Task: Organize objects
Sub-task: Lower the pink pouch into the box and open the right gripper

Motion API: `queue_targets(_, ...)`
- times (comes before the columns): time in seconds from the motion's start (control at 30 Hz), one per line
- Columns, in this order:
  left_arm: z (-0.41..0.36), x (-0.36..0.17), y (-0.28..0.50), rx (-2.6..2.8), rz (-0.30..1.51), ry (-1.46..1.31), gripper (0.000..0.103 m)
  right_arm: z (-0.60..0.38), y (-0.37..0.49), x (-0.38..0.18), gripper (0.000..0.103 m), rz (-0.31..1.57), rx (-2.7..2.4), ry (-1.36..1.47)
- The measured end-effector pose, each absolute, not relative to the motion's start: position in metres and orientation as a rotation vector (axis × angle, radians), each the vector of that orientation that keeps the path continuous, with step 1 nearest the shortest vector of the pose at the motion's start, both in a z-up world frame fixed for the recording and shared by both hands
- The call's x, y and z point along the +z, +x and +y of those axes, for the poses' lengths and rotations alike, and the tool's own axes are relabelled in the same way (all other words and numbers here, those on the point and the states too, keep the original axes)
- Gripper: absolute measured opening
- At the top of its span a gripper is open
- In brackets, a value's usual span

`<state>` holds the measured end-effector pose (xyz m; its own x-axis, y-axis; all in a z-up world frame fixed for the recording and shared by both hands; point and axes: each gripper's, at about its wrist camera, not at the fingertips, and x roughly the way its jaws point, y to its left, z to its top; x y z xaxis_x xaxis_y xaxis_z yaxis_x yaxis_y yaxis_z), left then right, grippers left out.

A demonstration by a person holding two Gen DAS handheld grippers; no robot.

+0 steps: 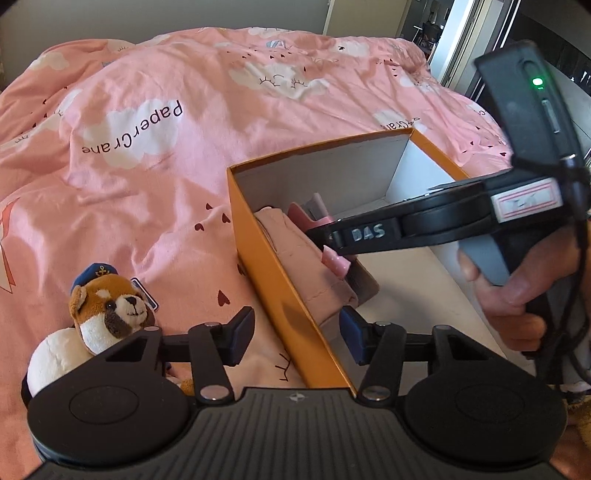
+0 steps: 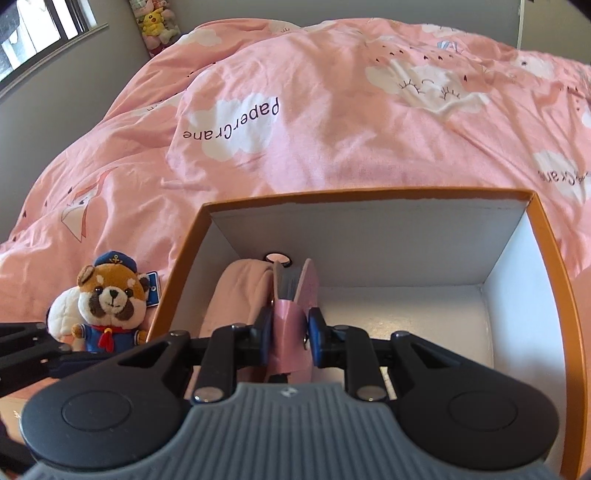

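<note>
An orange box (image 1: 258,240) (image 2: 369,194) with white inside stands on the pink bed. Inside it, along its left wall, lies a folded pink cloth (image 1: 295,258) (image 2: 236,295). My right gripper (image 2: 290,328) (image 1: 332,251) reaches into the box, shut on a pink wallet-like pouch (image 2: 291,314) (image 1: 334,260) that stands upright beside the cloth. My left gripper (image 1: 295,332) is open and straddles the box's near left wall, one finger outside and one inside, holding nothing. A plush raccoon in a sailor cap (image 1: 110,306) (image 2: 110,299) sits on the bed left of the box.
The pink duvet (image 1: 221,129) with cloud prints covers the bed behind and left of the box. A person's hand (image 1: 517,295) grips the right tool's handle. The right half of the box floor (image 2: 406,314) is bare. A window and more plush toys (image 2: 155,22) stand far left.
</note>
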<state>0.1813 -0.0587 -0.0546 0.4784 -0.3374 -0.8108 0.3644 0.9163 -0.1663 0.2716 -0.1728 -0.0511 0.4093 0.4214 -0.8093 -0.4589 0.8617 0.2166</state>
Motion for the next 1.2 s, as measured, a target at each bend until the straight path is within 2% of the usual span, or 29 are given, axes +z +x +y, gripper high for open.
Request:
queue_targets(0.13,-0.061,-0.060,0.185,-0.437,0.992,0.027,0.056,-0.185,0.273,-0.050,0.026,1.030,0.583,0.039)
queue_targets(0.27,-0.063,-0.062,0.188,-0.430,0.986,0.029,0.055,-0.197,0.269,-0.047,0.035,1.041,0.594,0.081)
queue_targets(0.57,-0.063,-0.065,0.191,-0.436,0.991,0.016,0.055,-0.210,0.245,-0.045,0.036,1.019,0.680,-0.005)
queue_targets(0.97,-0.060,-0.065,0.191,-0.430,0.985,0.004,0.054,-0.181,0.260,-0.054,0.021,0.965,0.604,-0.089)
queue_targets(1.1,-0.062,-0.065,0.191,-0.435,0.980,0.001,0.053,-0.164,0.257,-0.049,0.020,0.941,0.620,-0.230)
queue_targets(1.2,-0.063,-0.066,0.191,-0.428,0.983,0.004,0.053,-0.160,0.258,-0.054,0.021,0.970,0.626,-0.229)
